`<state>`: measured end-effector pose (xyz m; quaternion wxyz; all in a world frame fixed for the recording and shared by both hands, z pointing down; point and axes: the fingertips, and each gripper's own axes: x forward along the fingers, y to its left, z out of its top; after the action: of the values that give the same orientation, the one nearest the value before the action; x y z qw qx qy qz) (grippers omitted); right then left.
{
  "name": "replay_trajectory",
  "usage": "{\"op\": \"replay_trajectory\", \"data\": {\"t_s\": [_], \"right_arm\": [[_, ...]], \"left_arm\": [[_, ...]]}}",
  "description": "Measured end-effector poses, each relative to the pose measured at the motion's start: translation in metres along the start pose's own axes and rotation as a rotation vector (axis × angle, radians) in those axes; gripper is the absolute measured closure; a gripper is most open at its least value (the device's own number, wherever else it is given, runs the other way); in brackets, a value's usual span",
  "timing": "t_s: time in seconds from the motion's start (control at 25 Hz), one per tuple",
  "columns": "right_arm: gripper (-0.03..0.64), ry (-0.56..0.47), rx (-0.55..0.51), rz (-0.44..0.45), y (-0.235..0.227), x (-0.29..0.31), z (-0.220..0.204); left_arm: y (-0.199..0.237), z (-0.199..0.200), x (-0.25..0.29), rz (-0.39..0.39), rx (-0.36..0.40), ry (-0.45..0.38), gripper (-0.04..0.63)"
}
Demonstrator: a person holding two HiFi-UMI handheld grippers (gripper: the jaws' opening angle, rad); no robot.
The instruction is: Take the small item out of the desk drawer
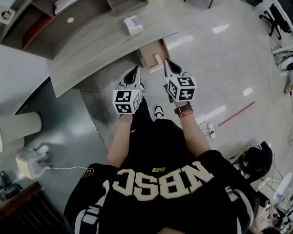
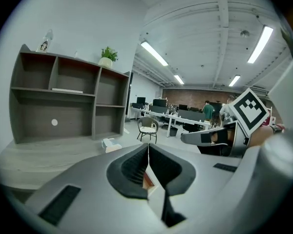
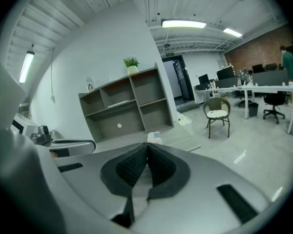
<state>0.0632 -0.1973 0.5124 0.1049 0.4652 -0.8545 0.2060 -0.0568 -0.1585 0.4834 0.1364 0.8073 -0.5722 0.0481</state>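
We hold both grippers side by side in front of our body, tips aimed at 12 o'clock toward the light-brown wooden desk drawer (image 1: 147, 52). The drawer already stands pulled out from under the near edge of the grey wood-grain worktop (image 1: 97, 48), so the reach in can probably start straight ahead. The left gripper (image 1: 135, 72) has its ribbed black pads pressed together on nothing. The right gripper (image 1: 169, 65) is likewise closed and empty, so neither can take anything until it opens. The right one sits nearer the drawer and looks the likelier to go in.

The small pale block-like item (image 1: 157, 59) lies inside the drawer, at about 11 o'clock from the right gripper's tip and clear of both grippers. It is too small for us to say what it is.

The drawer's back part is cut off by the worktop's edge. In both gripper views the grippers' own grey bodies cover the drawer entirely. Only the small white-and-blue box (image 1: 133, 25) on the worktop shows beyond the tips. A reddish sliver shows through the left jaw slit; we cannot tell what it belongs to.
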Motion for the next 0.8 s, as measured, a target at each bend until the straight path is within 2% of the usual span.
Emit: {"op": "replay_trajectory", "data": {"t_s": [0.2,0.48,0.8], "right_arm": [[0.606,0.079,-0.014,-0.031,-0.017,0.031,-0.027],[0.588,0.196,-0.063,-0.016,-0.026,0.077,-0.064],[0.566,0.325,-0.118,0.0,-0.04,0.127,-0.114]], "left_arm": [[0.007,-0.019,0.037,-0.053,-0.011,0.047,0.578],[0.02,-0.052,0.074,-0.111,-0.059,0.126,0.578],[0.047,-0.091,0.1,-0.118,-0.097,0.206,0.578]]}}
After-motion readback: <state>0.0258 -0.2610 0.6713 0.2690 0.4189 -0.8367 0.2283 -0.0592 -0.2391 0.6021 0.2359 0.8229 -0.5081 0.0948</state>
